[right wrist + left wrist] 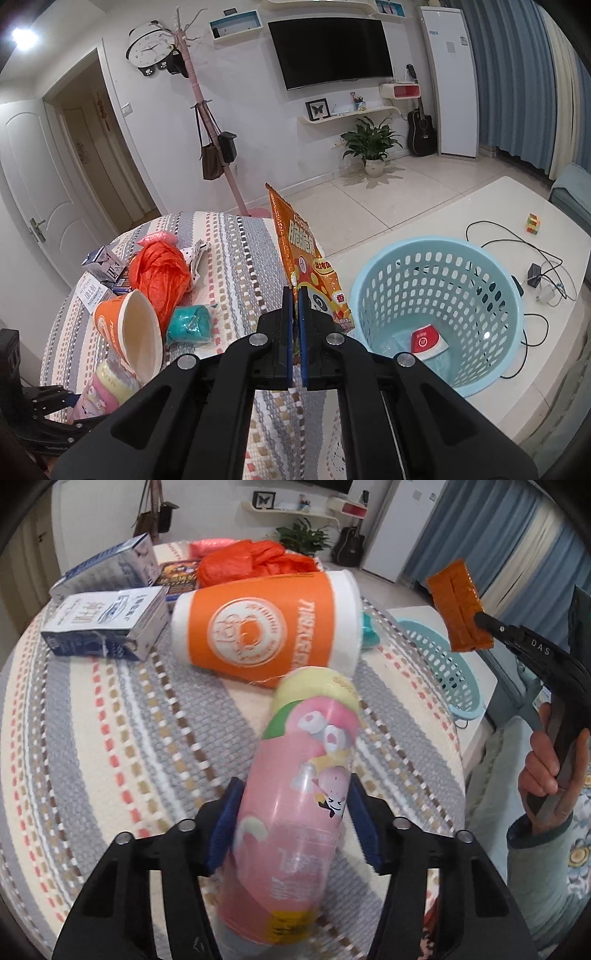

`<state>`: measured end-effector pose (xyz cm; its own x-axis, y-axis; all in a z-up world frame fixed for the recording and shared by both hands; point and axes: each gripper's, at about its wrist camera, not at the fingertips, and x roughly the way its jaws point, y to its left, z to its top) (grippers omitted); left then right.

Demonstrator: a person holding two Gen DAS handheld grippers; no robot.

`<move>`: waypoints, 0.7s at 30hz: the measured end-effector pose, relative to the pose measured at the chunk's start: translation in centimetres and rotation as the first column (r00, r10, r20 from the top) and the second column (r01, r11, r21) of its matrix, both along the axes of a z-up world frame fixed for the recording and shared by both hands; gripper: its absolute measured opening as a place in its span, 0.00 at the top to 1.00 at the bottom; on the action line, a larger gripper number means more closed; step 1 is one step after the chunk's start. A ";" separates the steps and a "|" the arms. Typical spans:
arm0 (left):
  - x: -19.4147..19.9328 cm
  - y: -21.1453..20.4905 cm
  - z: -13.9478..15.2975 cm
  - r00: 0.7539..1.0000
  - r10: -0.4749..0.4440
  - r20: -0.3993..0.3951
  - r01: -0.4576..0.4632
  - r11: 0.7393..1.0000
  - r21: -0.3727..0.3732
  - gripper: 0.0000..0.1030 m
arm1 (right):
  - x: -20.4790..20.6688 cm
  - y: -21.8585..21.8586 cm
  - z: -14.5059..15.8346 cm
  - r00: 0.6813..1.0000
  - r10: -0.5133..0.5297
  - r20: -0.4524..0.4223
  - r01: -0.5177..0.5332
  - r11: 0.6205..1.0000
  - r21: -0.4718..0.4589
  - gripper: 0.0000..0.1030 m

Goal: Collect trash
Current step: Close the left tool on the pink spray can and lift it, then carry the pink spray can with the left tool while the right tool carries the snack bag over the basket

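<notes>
1. Living room; woven striped tablecloth point(110, 738) strewn with trash, blue basket point(436, 314) just beside on a white table.
2. Left gripper point(291, 819) clamped across pink can point(295, 812), lifted over the cloth. Likely light, smooth, slippery; best held mid-body.
3. Right gripper point(295, 336) pinched on orange wrapper point(306, 266) near the basket. Thin, floppy.

Pink can point(295, 812), orange cup point(269, 627), light-blue basket point(436, 310), striped tablecloth point(110, 720)
</notes>
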<state>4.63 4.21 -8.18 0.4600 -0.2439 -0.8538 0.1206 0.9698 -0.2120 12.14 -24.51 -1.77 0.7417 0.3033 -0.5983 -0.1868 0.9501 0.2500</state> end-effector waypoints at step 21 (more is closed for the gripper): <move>9.2 -13.8 7.8 0.946 -0.191 0.263 0.240 0.955 -0.171 0.54 | 0.7 -9.2 0.9 0.989 -0.139 0.042 0.137 0.990 0.042 0.99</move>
<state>13.88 -9.59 -0.39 0.5627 -0.5128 -0.6484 0.3935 0.8559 -0.3354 12.82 -33.73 -0.90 0.8038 0.2183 -0.5534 -0.0662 0.9573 0.2815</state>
